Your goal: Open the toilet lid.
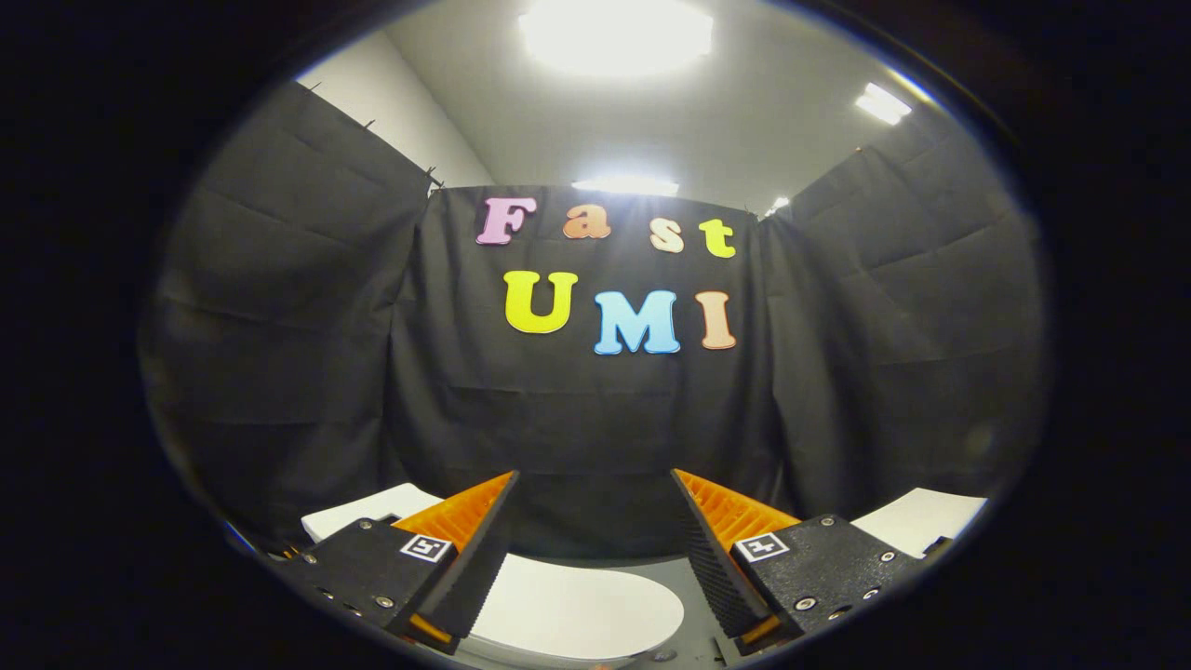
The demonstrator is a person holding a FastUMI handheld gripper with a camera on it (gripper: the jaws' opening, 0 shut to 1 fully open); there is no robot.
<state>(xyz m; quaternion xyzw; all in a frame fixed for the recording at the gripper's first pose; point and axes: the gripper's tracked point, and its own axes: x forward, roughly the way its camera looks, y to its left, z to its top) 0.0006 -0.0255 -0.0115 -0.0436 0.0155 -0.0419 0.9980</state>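
Gripper: my gripper hangs level in the booth, its two fingers spread wide apart with nothing between them, aimed at the black cloth wall rather than at the work.

Toilet lid: the white toilet lid lies closed and flat, below the fingers and a little ahead, its rounded outline showing in the gap between them and slightly toward the left finger.

Surroundings: white slabs flank the lid on both sides behind the finger mounts; I cannot tell whether they are part of the toilet or of a worktop. Ceiling lights glare overhead.

Key relation: the lid sits under my line of approach, not in front of it. Its long axis appears to run across my view, though the lens bends it too much to be sure.

Next move, as I judge it: tip the gripper down and lower it to the lid's near rim, one finger under the edge.

Progress: lid untouched, task not begun.
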